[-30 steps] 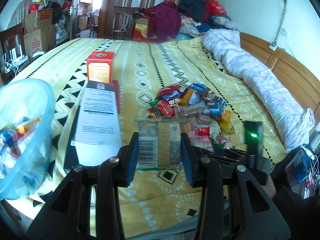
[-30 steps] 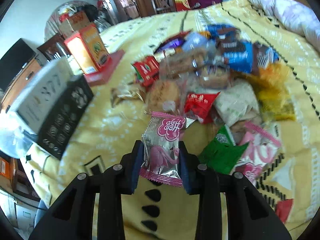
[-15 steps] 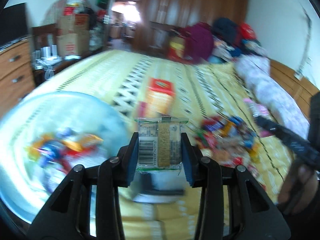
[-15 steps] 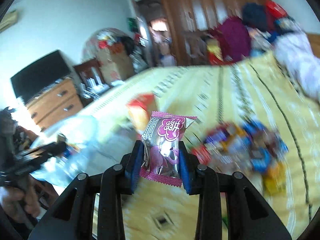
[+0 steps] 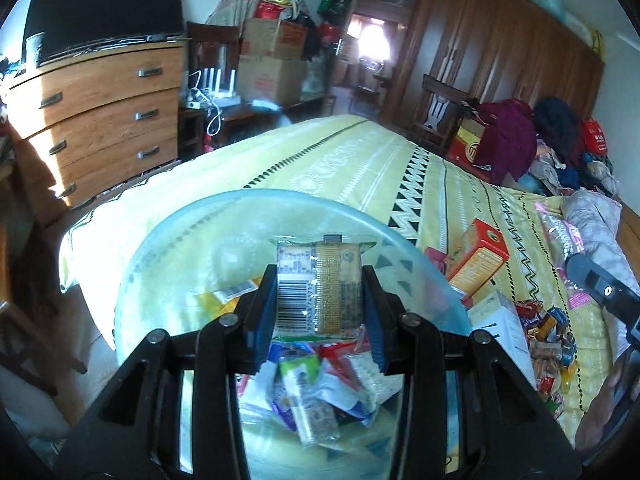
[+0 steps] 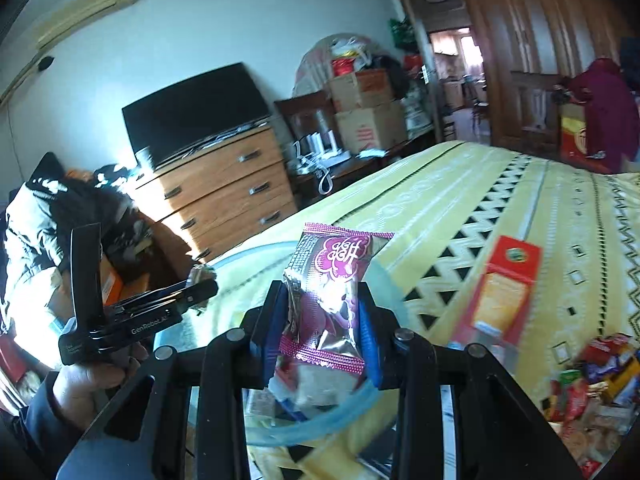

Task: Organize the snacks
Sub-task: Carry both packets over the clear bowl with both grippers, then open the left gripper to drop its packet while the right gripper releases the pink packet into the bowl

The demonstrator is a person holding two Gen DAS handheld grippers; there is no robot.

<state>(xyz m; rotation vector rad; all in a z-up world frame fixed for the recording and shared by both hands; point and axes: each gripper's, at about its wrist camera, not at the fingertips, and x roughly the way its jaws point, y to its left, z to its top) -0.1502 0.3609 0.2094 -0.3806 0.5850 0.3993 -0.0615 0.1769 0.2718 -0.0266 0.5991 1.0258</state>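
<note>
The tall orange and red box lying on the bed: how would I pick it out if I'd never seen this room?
Start at the yellow patterned bedspread and find the big clear blue plastic bowl near its corner. Just beyond the bowl's right rim stands the orange and red box, between the bowl and the heap of small wrapped snacks. It is the only tall, stiff carton among soft packets.

Both grippers have swung away from the snack pile (image 5: pixel 548 344) toward the bowl (image 5: pixel 168 248). The left gripper (image 5: pixel 320 300), gripping a barcoded packet (image 5: pixel 320 284), now hangs above the bowl's inside instead of above the bedspread beside the pile. The right gripper (image 6: pixel 322 328), gripping a pink packet (image 6: pixel 332 280), has risen from the pile to the bowl's rim.
</note>
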